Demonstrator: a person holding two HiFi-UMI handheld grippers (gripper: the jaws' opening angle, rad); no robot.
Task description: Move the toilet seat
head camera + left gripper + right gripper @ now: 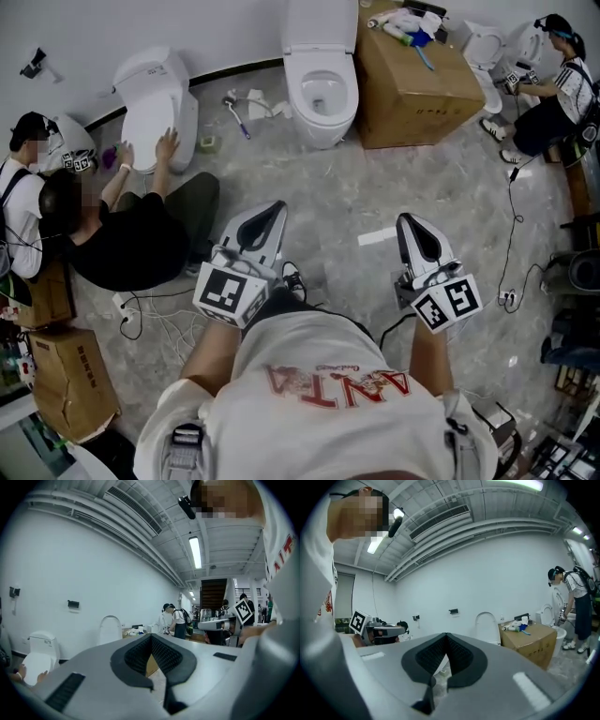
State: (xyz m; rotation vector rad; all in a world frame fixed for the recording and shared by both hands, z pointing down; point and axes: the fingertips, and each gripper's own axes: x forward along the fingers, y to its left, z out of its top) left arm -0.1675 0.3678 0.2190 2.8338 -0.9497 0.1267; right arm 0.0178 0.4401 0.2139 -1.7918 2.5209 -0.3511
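Head view: left gripper (277, 207) and right gripper (411, 219), jaws together, empty, well short of toilet (343, 105).

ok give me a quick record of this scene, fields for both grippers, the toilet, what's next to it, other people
left gripper: fingers shut, empty, held over the floor
right gripper: fingers shut, empty, held over the floor
toilet: ahead by the wall, bowl open, neither gripper near it
cardboard box: close on the toilet's right
other people: kneeling person at left, hands on a second toilet
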